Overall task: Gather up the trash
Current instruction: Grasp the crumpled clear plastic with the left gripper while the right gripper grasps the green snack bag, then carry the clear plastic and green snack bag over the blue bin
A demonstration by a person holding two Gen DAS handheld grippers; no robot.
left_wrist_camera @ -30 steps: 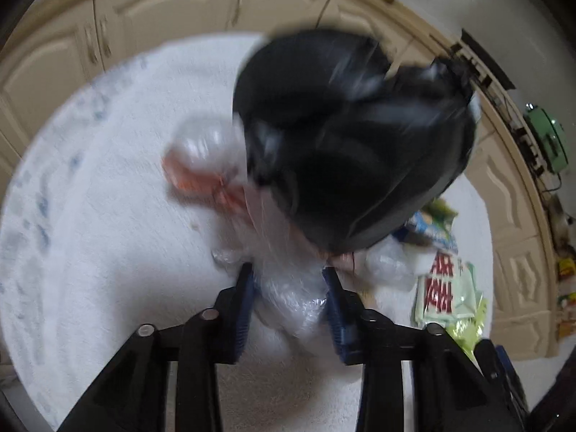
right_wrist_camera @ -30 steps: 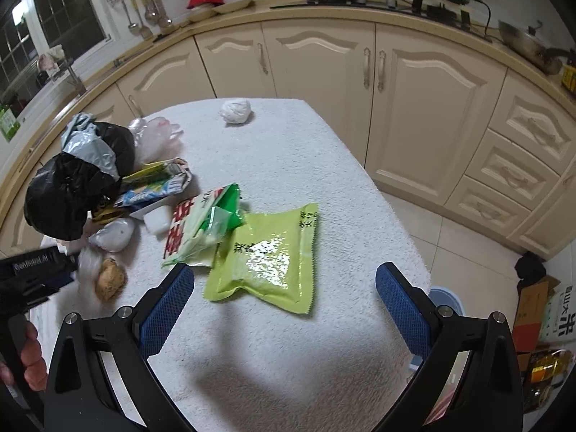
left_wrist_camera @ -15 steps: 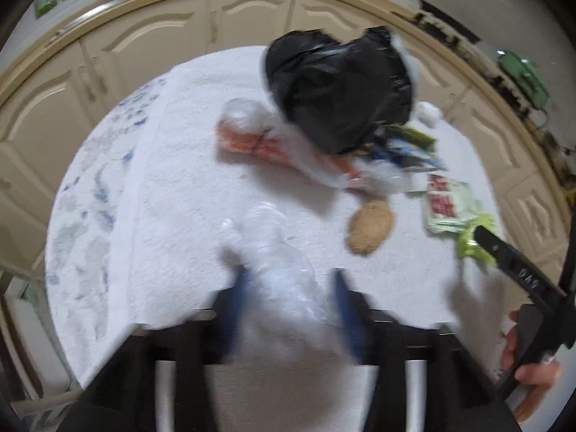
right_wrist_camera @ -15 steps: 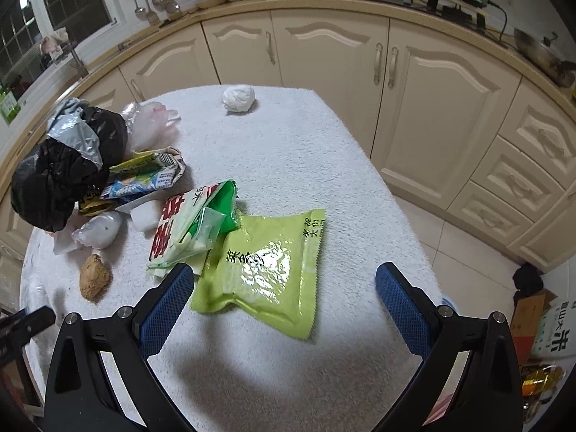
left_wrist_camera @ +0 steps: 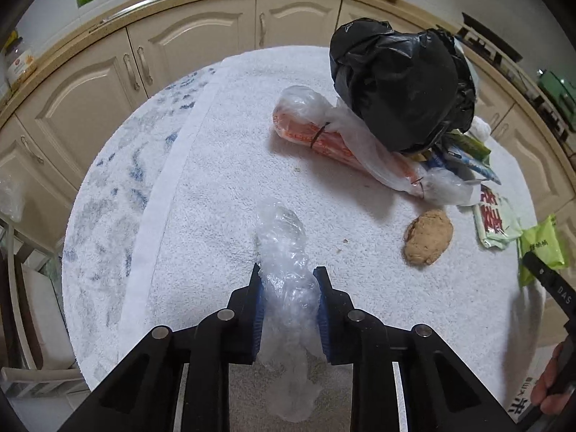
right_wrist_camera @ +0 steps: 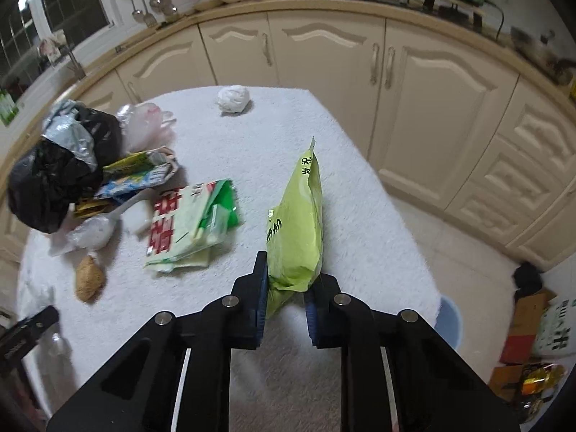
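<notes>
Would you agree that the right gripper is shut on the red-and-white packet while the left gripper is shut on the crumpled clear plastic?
Not quite: the right gripper is shut on the lime-green packet, as the right wrist view shows; the red-and-white packet lies on the table. The left gripper is indeed shut on the crumpled clear plastic.

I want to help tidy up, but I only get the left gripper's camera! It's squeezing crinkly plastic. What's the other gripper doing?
Observer: The right gripper has just closed on the lime-green snack packet.
Operator: Is the packet lying flat?
Observer: No, it stands on edge, tipped up off the white towel.
Operator: Any trash I can't see?
Observer: Yes, a crumpled white paper ball sits alone at the towel's far end, apart from the pile by the black trash bag.
</notes>
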